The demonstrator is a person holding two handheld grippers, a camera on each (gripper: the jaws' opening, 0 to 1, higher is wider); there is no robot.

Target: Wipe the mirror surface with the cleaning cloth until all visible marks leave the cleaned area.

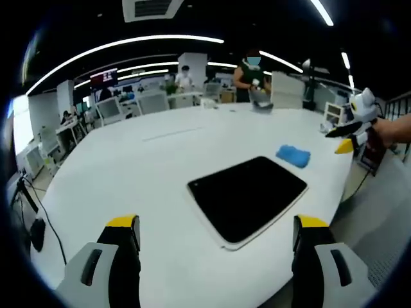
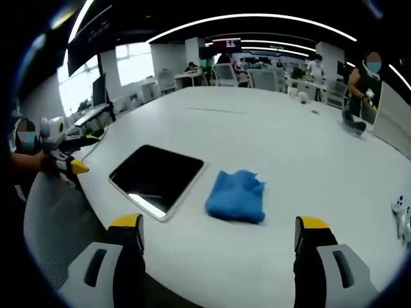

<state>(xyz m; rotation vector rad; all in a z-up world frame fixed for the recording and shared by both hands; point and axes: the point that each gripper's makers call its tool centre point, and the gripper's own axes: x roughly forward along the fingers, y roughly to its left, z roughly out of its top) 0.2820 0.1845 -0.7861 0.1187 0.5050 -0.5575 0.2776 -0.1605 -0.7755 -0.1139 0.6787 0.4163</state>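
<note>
The mirror (image 1: 249, 197) lies flat on the white table (image 1: 148, 167), in the centre of my left gripper view, dark and rectangular with a pale edge. In my right gripper view it is at centre left (image 2: 157, 176). The blue cleaning cloth (image 2: 237, 196) lies crumpled just beside the mirror, apart from it; in the left gripper view it is above and to the right of the mirror (image 1: 293, 155). My left gripper (image 1: 215, 240) has its jaws wide and holds nothing. My right gripper (image 2: 218, 239) is also wide and empty, low in the frame before the cloth. In the background people stand among desks.
</note>
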